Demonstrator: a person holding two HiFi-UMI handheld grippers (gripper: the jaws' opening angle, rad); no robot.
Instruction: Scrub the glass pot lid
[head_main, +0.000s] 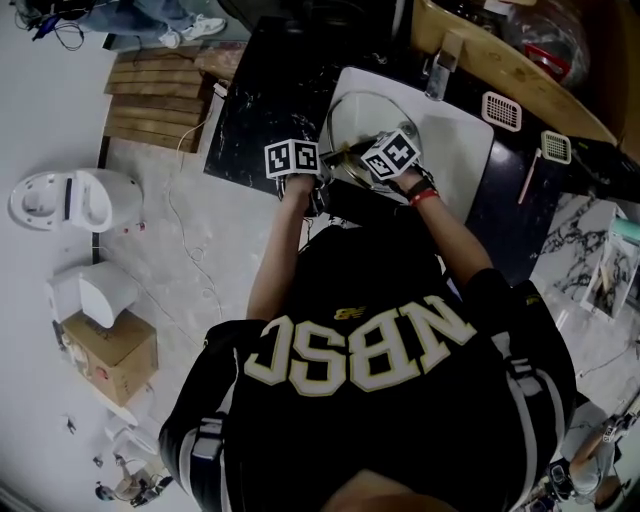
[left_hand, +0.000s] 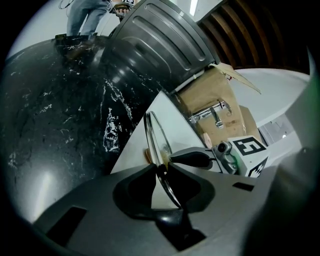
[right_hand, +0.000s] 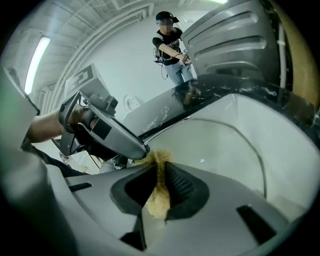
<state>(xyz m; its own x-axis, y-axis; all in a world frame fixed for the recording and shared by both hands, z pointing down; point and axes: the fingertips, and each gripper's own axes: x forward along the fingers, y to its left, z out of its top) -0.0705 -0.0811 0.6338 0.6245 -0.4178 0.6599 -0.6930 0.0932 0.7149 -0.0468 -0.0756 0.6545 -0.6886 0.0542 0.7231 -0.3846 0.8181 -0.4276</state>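
The glass pot lid (head_main: 358, 128) stands on edge over the white sink (head_main: 462, 132). My left gripper (head_main: 327, 162) is shut on its metal rim; in the left gripper view the lid (left_hand: 156, 142) runs edge-on between the jaws of the left gripper (left_hand: 161, 172). My right gripper (head_main: 357, 152) is shut on a tan sponge (right_hand: 158, 192), whose tip presses against the lid's glass (right_hand: 225, 150) close to the left gripper's fingers (right_hand: 117, 142). The right gripper's finger (left_hand: 197, 160) shows beside the lid.
The sink sits in a black marble counter (head_main: 255, 110) with a faucet (head_main: 440, 68) at the back. Two mesh strainers (head_main: 502, 110) lie on the right. A grey ribbed bin (left_hand: 165, 42) stands behind the counter. Farther back in the room stands a person (right_hand: 172, 42).
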